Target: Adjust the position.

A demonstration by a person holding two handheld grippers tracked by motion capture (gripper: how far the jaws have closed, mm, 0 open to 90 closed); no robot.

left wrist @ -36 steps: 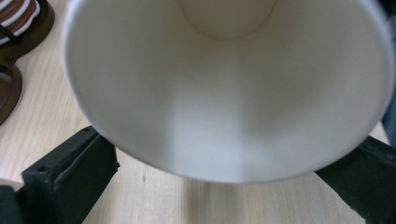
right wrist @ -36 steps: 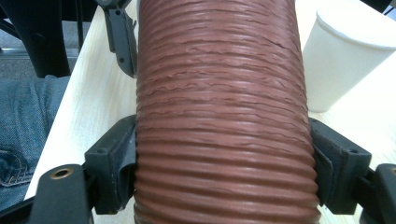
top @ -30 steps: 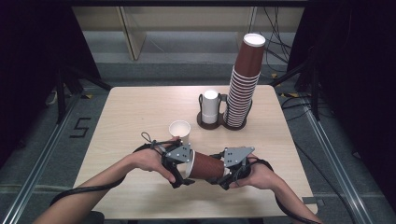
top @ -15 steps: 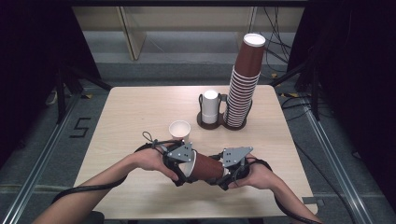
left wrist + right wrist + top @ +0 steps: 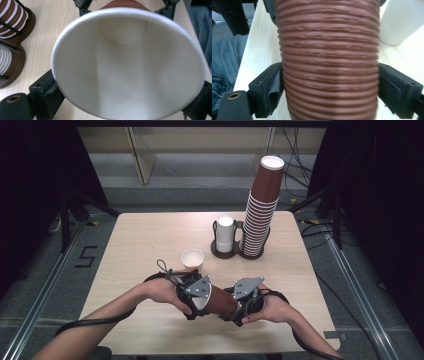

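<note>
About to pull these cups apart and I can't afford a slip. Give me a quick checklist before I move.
1. Left gripper on the rim end of the brown cup: ok, jaws sit on both sides of the rim in the left gripper view.
2. Right gripper on the ribbed wall: ok, jaws press both sides.
3. Cup lifted off the table: cannot tell.
4. Small white cup out of the way: not ok, it stands close behind the left gripper.
5. Cup holder with the tall stack: ok, well back.
6. More than one cup in the grip: cannot tell.

Evenly lit table, dark surroundings, blurred close-ups.
</note>
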